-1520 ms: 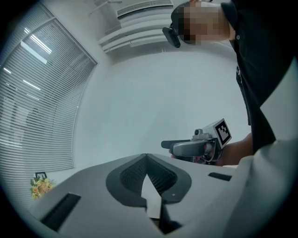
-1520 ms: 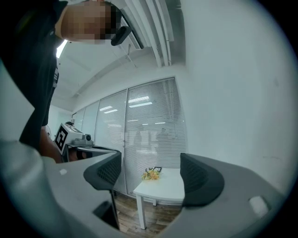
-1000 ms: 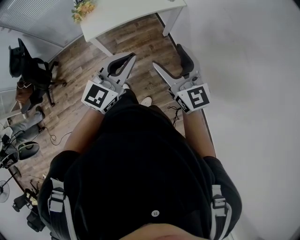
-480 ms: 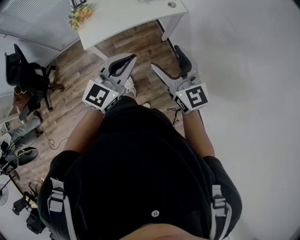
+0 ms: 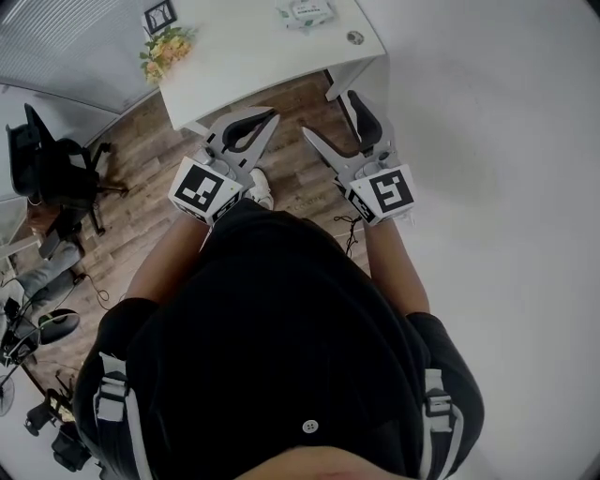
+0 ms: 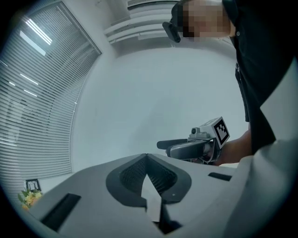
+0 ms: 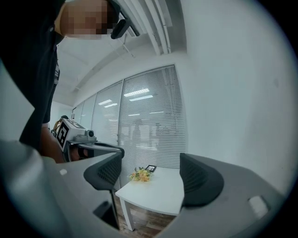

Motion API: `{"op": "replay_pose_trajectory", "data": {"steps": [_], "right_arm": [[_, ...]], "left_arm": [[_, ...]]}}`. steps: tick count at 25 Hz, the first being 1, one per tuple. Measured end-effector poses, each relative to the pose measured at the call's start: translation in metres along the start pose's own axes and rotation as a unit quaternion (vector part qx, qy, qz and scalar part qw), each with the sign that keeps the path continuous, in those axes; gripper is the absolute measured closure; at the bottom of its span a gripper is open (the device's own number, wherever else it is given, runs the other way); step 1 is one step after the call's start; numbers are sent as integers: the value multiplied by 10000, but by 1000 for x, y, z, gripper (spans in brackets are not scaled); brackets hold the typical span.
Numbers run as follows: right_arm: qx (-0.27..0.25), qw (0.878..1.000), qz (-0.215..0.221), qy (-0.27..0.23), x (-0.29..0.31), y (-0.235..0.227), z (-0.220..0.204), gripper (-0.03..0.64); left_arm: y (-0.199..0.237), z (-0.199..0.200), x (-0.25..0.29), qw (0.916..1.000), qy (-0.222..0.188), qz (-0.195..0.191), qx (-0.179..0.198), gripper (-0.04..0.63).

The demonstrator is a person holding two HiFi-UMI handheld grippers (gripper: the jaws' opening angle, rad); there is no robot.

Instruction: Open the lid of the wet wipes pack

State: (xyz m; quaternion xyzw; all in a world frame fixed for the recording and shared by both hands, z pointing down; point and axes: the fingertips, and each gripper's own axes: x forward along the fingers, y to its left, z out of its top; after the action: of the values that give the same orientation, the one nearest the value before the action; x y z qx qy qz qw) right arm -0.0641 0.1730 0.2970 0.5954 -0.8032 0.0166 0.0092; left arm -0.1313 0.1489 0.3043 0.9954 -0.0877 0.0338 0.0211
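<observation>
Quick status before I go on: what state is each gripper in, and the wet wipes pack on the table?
Left gripper: shut, nothing between its jaws.
Right gripper: open, empty, looking toward the white table.
Wet wipes pack: lying on the table, untouched by either gripper; too small to tell whether the lid is open or closed.
</observation>
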Motion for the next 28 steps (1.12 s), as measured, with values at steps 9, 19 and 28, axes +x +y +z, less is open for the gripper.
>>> {"op": "replay_pose_trajectory", "data": {"steps": [9,19,28], "right_arm": [[41,9997,-166,148,67,-30,-3,224],[209,9990,-343,189,103,-77,-22,226],[183,9996,58,228,144,-153,-30,249]], "left_arm": [[76,0,19,9999,31,-107,-103,588],[124,-24,47,9993,251,-54,-261,588],[165,-32,102,9981,384,373,-303,588]]}}
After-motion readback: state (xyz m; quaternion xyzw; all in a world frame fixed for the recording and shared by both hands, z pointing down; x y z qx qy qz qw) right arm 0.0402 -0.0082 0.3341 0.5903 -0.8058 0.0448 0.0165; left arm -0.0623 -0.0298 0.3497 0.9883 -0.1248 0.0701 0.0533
